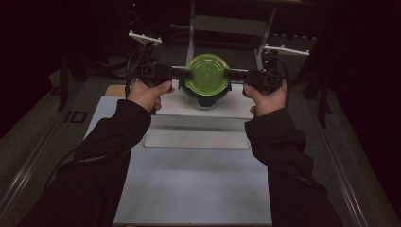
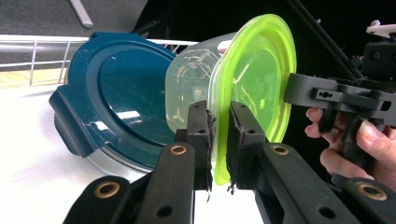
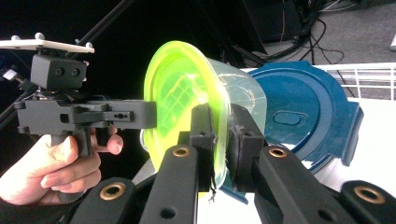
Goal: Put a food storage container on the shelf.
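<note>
A clear tub with a lime-green lid (image 1: pixel 207 74) hangs in the air at the far middle of the table, held from both sides. My left gripper (image 1: pixel 182 73) is shut on the lid's left rim, and the left gripper view shows its jaws (image 2: pixel 219 119) pinching the green lid (image 2: pixel 257 79). On the opposite rim my right gripper (image 1: pixel 232 74) is shut, with its jaws (image 3: pixel 220 119) clamped on the green lid (image 3: pixel 180 88). Just beneath the tub stands a container with a dark blue lid (image 1: pixel 206 100) (image 2: pixel 121 93) (image 3: pixel 299 116).
The blue-lidded container rests on a raised white platform (image 1: pixel 198 120) above the white table sheet (image 1: pixel 194 184). A white wire rail (image 2: pixel 32 49) runs behind it. A metal frame (image 1: pixel 227 23) stands at the back. Dark surroundings flank the table.
</note>
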